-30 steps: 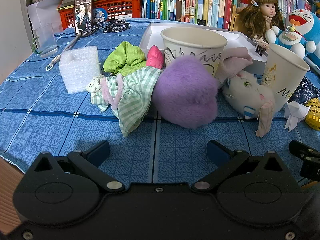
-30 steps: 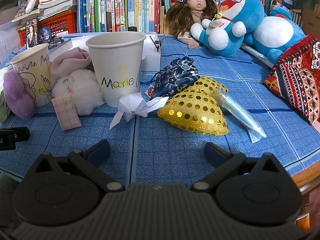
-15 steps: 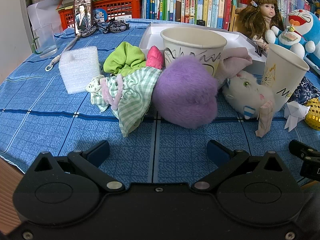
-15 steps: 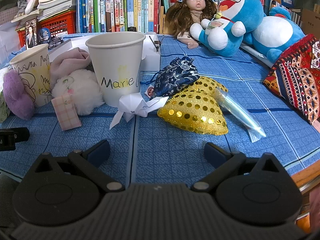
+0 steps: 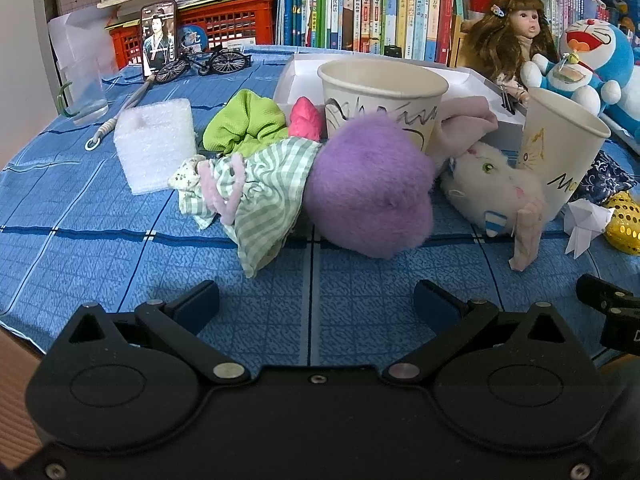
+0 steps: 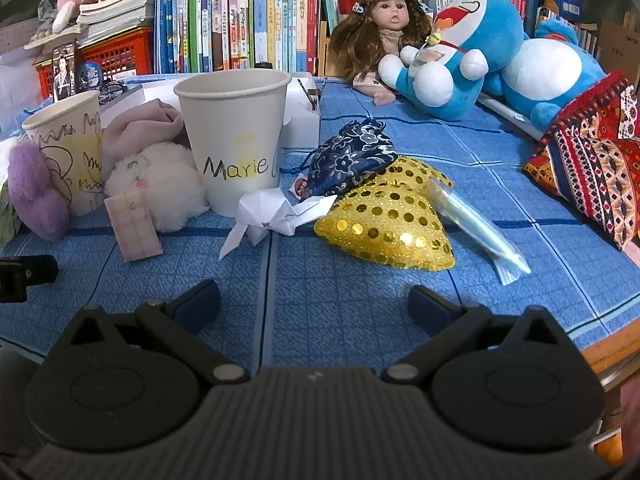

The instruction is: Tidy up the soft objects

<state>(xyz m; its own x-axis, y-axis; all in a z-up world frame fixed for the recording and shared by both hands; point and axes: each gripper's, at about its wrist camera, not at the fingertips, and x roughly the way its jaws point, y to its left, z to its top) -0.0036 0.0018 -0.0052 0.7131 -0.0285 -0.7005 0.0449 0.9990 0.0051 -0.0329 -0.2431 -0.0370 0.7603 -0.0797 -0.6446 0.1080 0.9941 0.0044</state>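
Note:
In the left wrist view a purple plush toy [image 5: 368, 188] in a green checked dress [image 5: 264, 188] lies on the blue tablecloth, with a green cloth [image 5: 244, 126] and a white plush cat [image 5: 492, 192] beside it. My left gripper [image 5: 316, 304] is open and empty, just short of the purple toy. In the right wrist view my right gripper [image 6: 312, 304] is open and empty, in front of a gold sequin pouch [image 6: 392, 216] and a dark blue flowered pouch [image 6: 352, 160]. The white cat [image 6: 160, 188] and purple toy [image 6: 32, 188] show at left.
Two paper cups [image 5: 380, 100] [image 6: 236, 140] stand among the toys, a white box [image 5: 304, 76] behind. A foam block [image 5: 154, 144], glass [image 5: 84, 88], paper crane [image 6: 272, 212], plastic tube [image 6: 472, 228], doll [image 6: 380, 36], Doraemon plush [image 6: 460, 52], patterned cushion [image 6: 592, 168] and books ring the table.

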